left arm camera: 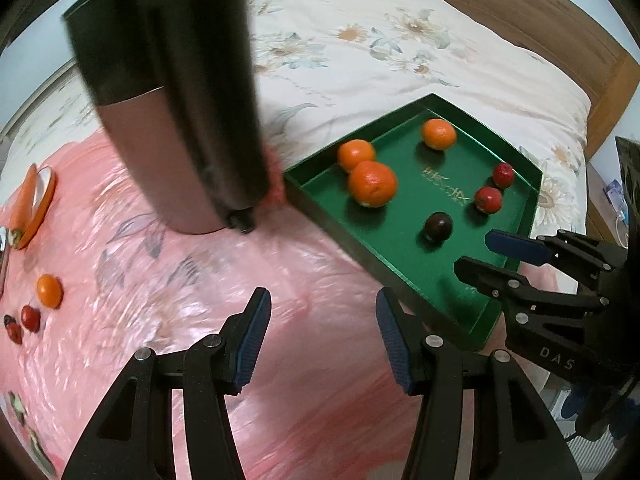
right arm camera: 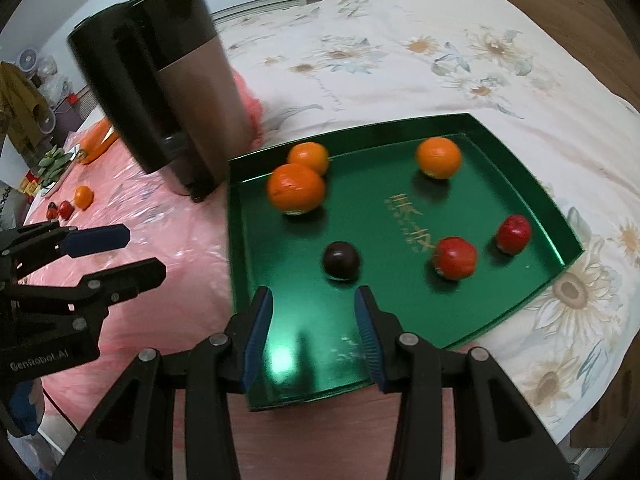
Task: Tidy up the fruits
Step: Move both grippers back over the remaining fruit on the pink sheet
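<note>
A green tray (right arm camera: 520, 312) (left arm camera: 452, 280) lies on the bed and holds three oranges (right arm camera: 296, 188), two red fruits (right arm camera: 456, 258) and a dark plum (right arm camera: 341, 260) (left arm camera: 438, 227). My right gripper (right arm camera: 314, 300) is open and empty over the tray's near edge, just short of the plum; it also shows in the left wrist view (left arm camera: 474, 254). My left gripper (left arm camera: 322, 300) is open and empty over the pink sheet, left of the tray. One orange (left arm camera: 49, 290) and small red fruits (left arm camera: 30, 317) lie on the pink sheet at far left.
A tall black and brown kettle (left arm camera: 172, 92) (right arm camera: 176, 92) stands on the pink sheet just left of the tray. An orange-rimmed plate (left arm camera: 34, 204) sits at the far left. A floral quilt (left arm camera: 380, 40) lies behind the tray, with a wooden headboard (left arm camera: 560, 8) beyond.
</note>
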`<act>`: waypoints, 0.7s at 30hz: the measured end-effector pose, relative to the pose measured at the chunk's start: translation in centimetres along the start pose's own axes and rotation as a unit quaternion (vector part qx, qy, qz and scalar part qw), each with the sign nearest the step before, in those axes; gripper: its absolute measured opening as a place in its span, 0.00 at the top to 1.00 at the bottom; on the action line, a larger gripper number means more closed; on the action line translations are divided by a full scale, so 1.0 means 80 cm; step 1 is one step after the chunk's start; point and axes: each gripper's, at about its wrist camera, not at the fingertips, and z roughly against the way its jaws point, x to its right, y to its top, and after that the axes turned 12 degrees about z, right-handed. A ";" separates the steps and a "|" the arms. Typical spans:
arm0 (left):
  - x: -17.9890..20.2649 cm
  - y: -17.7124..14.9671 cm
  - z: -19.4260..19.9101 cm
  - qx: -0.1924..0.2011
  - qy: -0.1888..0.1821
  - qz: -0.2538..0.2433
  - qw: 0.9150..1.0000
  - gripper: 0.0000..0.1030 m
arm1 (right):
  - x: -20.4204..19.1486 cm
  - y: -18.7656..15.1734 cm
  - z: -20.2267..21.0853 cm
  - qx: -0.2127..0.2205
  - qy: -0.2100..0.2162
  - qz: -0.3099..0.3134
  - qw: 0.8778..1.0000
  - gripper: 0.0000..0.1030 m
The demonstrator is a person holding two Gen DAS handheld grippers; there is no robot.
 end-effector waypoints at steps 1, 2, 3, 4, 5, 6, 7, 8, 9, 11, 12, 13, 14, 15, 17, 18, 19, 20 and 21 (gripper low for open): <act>-0.005 -0.001 0.002 0.001 0.001 0.003 1.000 0.53 | -0.004 0.001 0.000 0.000 0.001 0.003 1.000 0.25; -0.009 -0.002 0.004 0.002 0.002 0.005 1.000 0.53 | -0.009 0.002 0.000 0.000 0.002 0.006 1.000 0.25; -0.013 -0.003 0.006 0.003 0.004 0.007 1.000 0.53 | -0.013 0.004 0.000 0.000 0.004 0.008 1.000 0.25; -0.019 -0.005 0.009 0.003 0.005 0.009 1.000 0.53 | -0.019 0.006 0.000 0.000 0.006 0.011 1.000 0.25; -0.024 -0.007 0.010 0.004 0.006 0.012 1.000 0.53 | -0.025 0.007 0.000 0.001 0.009 0.014 1.000 0.25; -0.029 -0.008 0.012 0.004 0.007 0.014 1.000 0.53 | -0.031 0.009 0.000 0.001 0.011 0.017 1.000 0.25; -0.034 -0.010 0.014 0.004 0.009 0.017 1.000 0.53 | -0.036 0.010 0.000 0.001 0.013 0.021 1.000 0.25; -0.040 -0.012 0.016 0.005 0.011 0.020 1.000 0.53 | -0.043 0.011 0.000 0.001 0.016 0.025 1.000 0.25; -0.046 -0.014 0.018 0.005 0.013 0.023 1.000 0.53 | -0.049 0.012 -0.001 0.000 0.019 0.028 0.999 0.25; -0.056 -0.017 0.021 0.005 0.016 0.028 0.999 0.53 | -0.060 0.014 -0.003 -0.001 0.025 0.034 0.999 0.25; -0.062 -0.019 0.023 0.005 0.019 0.031 0.999 0.53 | -0.067 0.015 -0.005 -0.002 0.029 0.038 0.999 0.25; -0.069 -0.022 0.025 0.005 0.021 0.035 0.999 0.53 | -0.075 0.016 -0.006 -0.003 0.033 0.042 0.999 0.25; -0.075 -0.023 0.027 0.005 0.022 0.037 0.999 0.53 | -0.083 0.018 -0.008 -0.003 0.038 0.046 0.998 0.25; -0.082 -0.026 0.029 0.005 0.025 0.041 0.999 0.53 | -0.089 0.019 -0.010 -0.004 0.042 0.049 0.998 0.25; -0.097 -0.029 0.034 0.005 0.029 0.047 0.998 0.53 | -0.106 0.023 -0.013 -0.004 0.051 0.057 0.997 0.25; -0.104 -0.031 0.036 0.006 0.032 0.050 0.998 0.53 | -0.115 0.025 -0.015 -0.004 0.055 0.061 0.997 0.25; -0.113 -0.033 0.038 0.006 0.035 0.054 0.998 0.53 | -0.124 0.028 -0.017 -0.004 0.060 0.066 0.996 0.25; -0.121 -0.035 0.041 0.007 0.038 0.058 0.998 0.53 | -0.132 0.031 -0.019 -0.004 0.065 0.070 0.995 0.25; -0.129 -0.037 0.042 0.007 0.041 0.061 0.997 0.53 | -0.141 0.033 -0.021 -0.004 0.070 0.075 0.995 0.25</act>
